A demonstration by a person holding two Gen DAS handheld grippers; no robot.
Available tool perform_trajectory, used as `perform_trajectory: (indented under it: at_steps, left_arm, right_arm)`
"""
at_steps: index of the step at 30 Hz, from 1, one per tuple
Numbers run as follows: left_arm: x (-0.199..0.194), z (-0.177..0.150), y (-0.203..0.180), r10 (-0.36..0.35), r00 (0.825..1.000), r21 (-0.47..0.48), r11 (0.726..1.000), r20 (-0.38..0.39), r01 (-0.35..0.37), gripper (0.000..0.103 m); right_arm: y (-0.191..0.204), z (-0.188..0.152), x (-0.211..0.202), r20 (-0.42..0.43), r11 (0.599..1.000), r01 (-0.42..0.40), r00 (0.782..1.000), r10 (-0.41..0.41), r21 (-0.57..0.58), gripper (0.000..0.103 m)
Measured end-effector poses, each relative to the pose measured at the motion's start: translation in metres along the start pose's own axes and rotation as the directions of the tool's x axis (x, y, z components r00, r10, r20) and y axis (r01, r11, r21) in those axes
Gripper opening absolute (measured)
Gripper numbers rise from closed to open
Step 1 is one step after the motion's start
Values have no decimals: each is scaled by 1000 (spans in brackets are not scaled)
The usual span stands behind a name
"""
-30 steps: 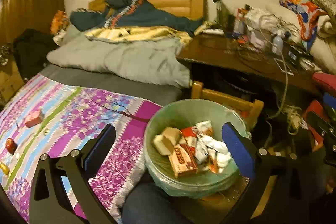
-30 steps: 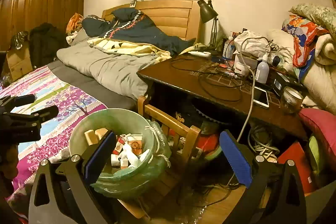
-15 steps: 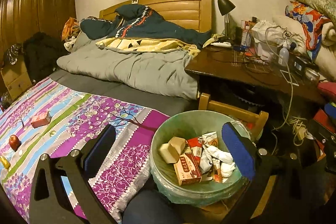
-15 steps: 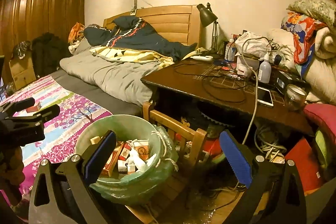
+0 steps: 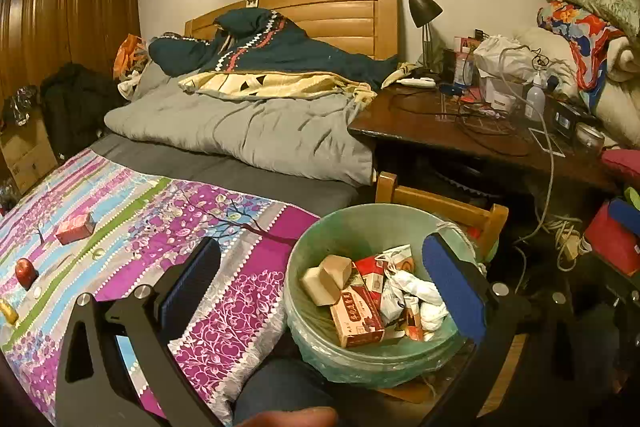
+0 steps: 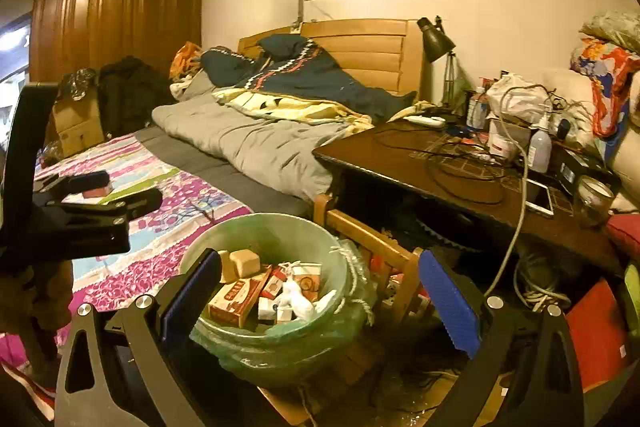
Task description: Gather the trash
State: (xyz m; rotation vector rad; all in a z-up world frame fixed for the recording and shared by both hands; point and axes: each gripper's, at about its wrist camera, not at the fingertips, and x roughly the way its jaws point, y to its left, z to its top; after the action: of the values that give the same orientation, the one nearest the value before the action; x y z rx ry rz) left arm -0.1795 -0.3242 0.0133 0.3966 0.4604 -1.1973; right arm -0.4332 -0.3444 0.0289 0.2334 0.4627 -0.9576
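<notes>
Both grippers stand wide open and hold nothing: the left gripper [image 5: 324,287] has its pads spread over the bed edge and the bin, and the right gripper [image 6: 320,291] has its pads spread either side of the bin. The green bin [image 5: 348,227], lined with a plastic bag, sits just beside the bed, against a wooden chair [image 5: 444,201]; it holds a red carton [image 5: 356,319], tan blocks [image 5: 326,277], small boxes and crumpled white paper [image 5: 416,291]. On the flowered bedspread [image 5: 180,227], well to the left of the bin, lie a red box [image 5: 75,229], a small red round thing [image 5: 25,271] and a yellow piece [image 5: 8,311] at the frame edge. Behind the chair a dark desk [image 6: 400,159] carries cables, bottles, a phone and a lamp [image 6: 434,39]. Farther back, a grey quilt [image 5: 248,131] and a dark blue garment [image 5: 272,47] lie heaped against the headboard, with a wardrobe [image 6: 116,19] by the far wall.
</notes>
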Motion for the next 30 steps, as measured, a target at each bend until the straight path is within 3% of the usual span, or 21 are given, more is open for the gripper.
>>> perform_trajectory:
  at_steps: [17, 30]
  left_arm:
    - [6, 1, -1, 7, 1000, 12, 1000, -20, -7, 98]
    - [5, 0, -4, -32, 999, 21, 999, -15, 32, 97]
  right_arm:
    - [-7, -4, 7, -27, 1000, -14, 1000, 14, 8, 98]
    - [-11, -7, 8, -40, 1000, 8, 999, -7, 30, 98]
